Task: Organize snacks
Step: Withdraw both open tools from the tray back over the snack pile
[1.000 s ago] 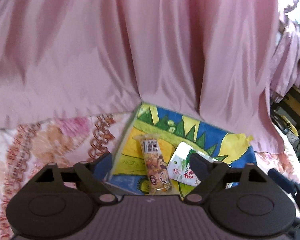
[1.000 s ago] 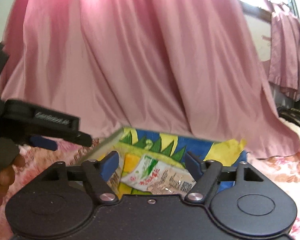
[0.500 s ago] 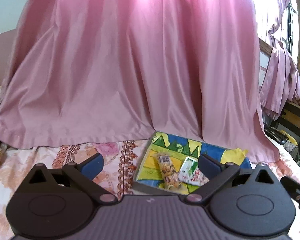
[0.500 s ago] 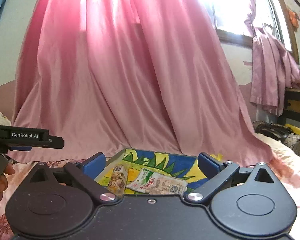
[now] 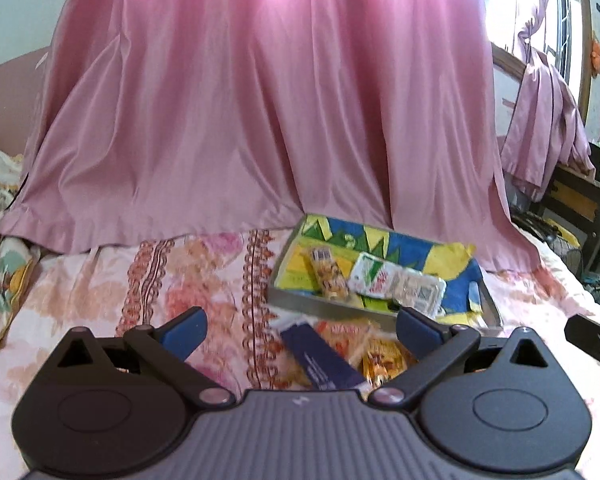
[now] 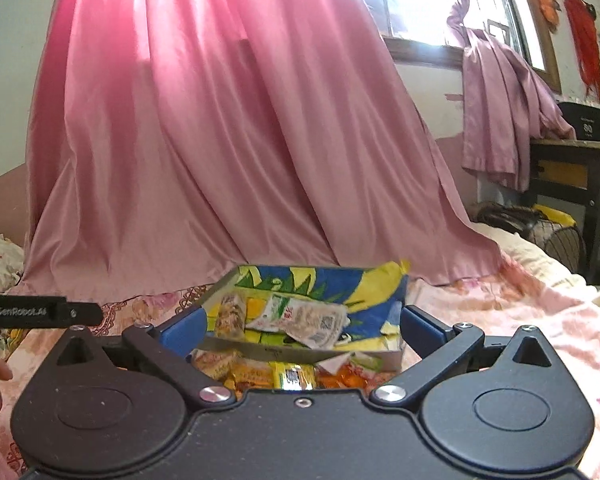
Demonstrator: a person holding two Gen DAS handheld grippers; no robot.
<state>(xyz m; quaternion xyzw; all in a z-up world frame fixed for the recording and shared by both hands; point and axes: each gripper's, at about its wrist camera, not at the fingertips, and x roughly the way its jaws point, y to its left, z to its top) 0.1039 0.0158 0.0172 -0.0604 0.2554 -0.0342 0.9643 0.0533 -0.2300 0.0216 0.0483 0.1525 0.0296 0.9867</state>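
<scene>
Two packets point(image 5: 374, 280) are seen inside the tray point(image 5: 380, 311), which lies on the bed point(image 5: 100, 276) below the curtain point(image 5: 260, 120). More snacks point(image 5: 364, 344) are piled just before its near wall. The left tool point(image 5: 300, 326) has been opened wide and holds nothing. The right tool point(image 6: 303, 326), its jaws just opened further, is also empty. One loose packet should be picked by its edge, so that the pile is not scattered.

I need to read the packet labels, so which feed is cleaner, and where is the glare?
Left wrist view: packets in the tray are soft, the navy packet nearer is smeared. Right wrist view: the window blows out white, the white packet is sharper. Both bend straight lines at the edges.
</scene>
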